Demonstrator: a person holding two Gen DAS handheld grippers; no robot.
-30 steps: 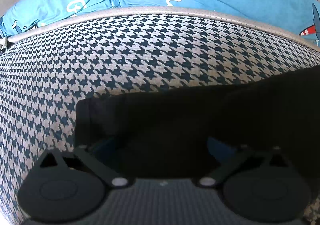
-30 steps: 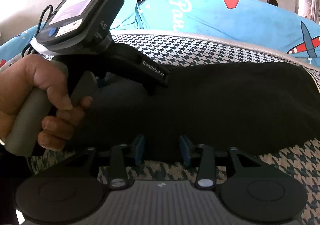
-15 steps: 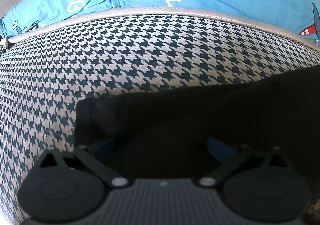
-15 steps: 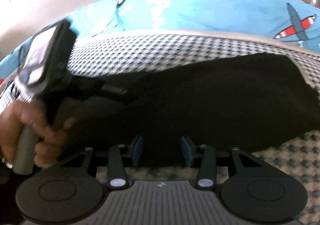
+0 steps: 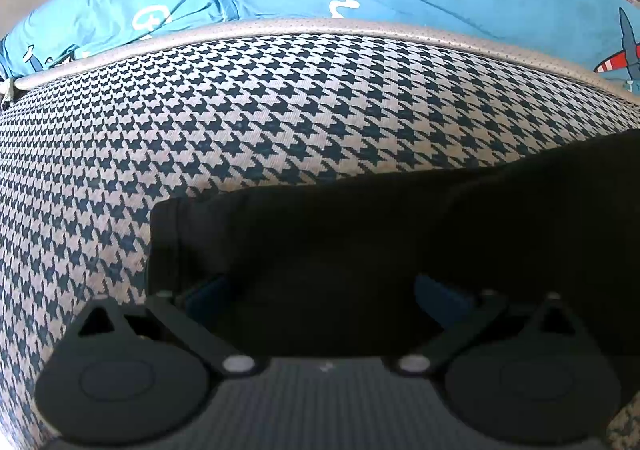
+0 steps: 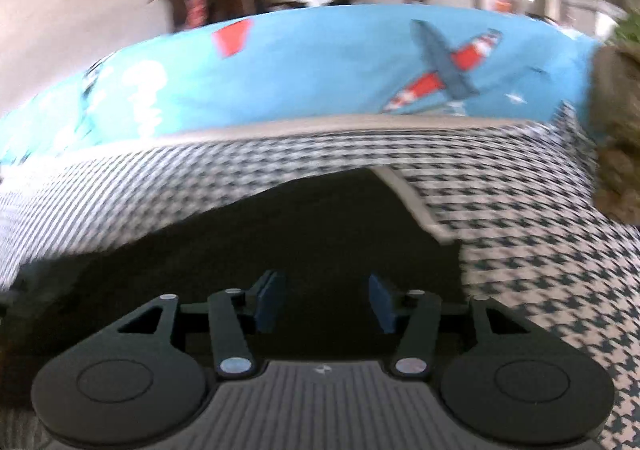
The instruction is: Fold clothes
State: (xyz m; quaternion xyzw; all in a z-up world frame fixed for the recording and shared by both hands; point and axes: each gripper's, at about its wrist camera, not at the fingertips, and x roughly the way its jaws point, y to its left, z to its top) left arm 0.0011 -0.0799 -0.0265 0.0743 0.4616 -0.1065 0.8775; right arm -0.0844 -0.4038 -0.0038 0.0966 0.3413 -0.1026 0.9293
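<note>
Jaws of the left gripper stand wide apart low over a black garment, gripping nothing. The right gripper also hangs released, blue pads parted above the same dark cloth. The garment lies on a houndstooth cushion; beyond it, a blue airplane-print cover.

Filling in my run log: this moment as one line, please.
task: fold clothes | left gripper: open over black garment | right gripper: open | surface: houndstooth cover

Black garment, houndstooth cushion, seemingly airplane-printed blue bedding
</note>
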